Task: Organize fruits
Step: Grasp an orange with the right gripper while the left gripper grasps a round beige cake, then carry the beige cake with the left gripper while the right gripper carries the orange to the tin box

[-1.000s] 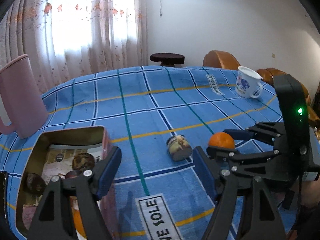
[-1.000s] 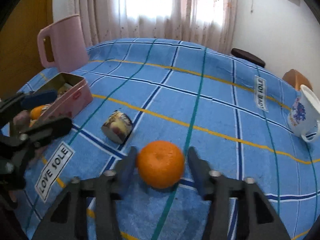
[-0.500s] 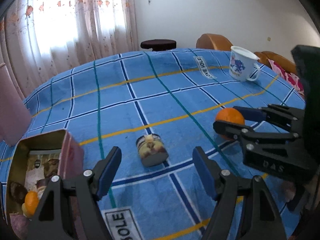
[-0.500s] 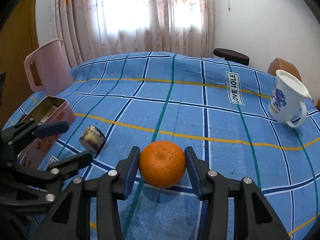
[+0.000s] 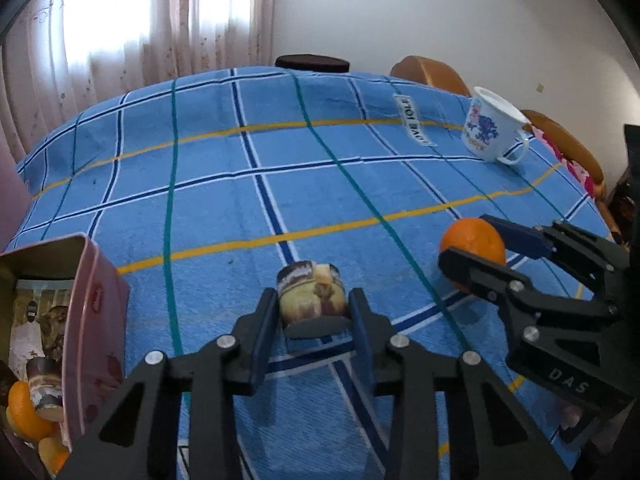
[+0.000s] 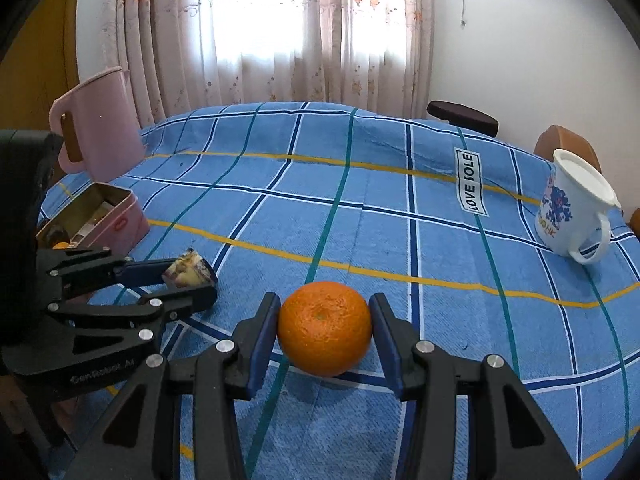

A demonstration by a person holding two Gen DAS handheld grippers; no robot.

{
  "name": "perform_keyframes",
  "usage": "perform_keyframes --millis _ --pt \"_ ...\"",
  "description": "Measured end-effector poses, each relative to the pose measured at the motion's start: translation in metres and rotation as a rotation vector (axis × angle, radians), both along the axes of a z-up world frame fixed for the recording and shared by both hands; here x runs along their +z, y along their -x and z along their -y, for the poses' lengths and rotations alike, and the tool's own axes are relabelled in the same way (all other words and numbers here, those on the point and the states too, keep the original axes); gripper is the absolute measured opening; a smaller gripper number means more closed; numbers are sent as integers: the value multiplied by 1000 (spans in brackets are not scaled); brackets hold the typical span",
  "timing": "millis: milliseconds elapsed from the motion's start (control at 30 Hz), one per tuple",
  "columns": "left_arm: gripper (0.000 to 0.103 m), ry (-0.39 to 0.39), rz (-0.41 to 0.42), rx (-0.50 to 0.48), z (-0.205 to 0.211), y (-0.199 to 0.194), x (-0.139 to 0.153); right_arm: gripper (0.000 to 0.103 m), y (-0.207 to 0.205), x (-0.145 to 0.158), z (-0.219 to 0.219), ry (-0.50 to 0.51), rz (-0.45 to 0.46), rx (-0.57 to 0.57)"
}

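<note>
Gripping the orange (image 6: 324, 328) between both pads, the right claw (image 6: 324, 330) is closing snug on it, fruit lifted just above the blue checked cloth of the worktop (image 6: 400, 240), shadow lying beneath; the left claw (image 5: 314, 312) is pinching a small brownish chunk of fruit (image 5: 312, 294), pads touching both its sides, chunk sitting at cloth level, lifted or resting I cannot tell; to the left, the pink tin box (image 5: 98, 320) is standing open, holding orange pieces and another brownish chunk; further back on the right a white mug (image 6: 572, 208) with blue print is standing tilted in view; on the far left a pink jug (image 6: 100, 132) is standing upright near the curtain (image 6: 280, 32).
</note>
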State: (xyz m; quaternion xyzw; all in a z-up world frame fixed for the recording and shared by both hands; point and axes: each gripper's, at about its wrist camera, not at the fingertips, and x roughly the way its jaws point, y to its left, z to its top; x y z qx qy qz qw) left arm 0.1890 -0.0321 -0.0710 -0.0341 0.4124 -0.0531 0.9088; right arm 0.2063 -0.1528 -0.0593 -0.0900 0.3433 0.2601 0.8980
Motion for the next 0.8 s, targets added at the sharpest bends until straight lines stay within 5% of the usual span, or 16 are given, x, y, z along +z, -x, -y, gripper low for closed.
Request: perform_keyframes --millis 800 --pt "36 4 162 -8 0 32 22 48 17 14 8 -74 96 34"
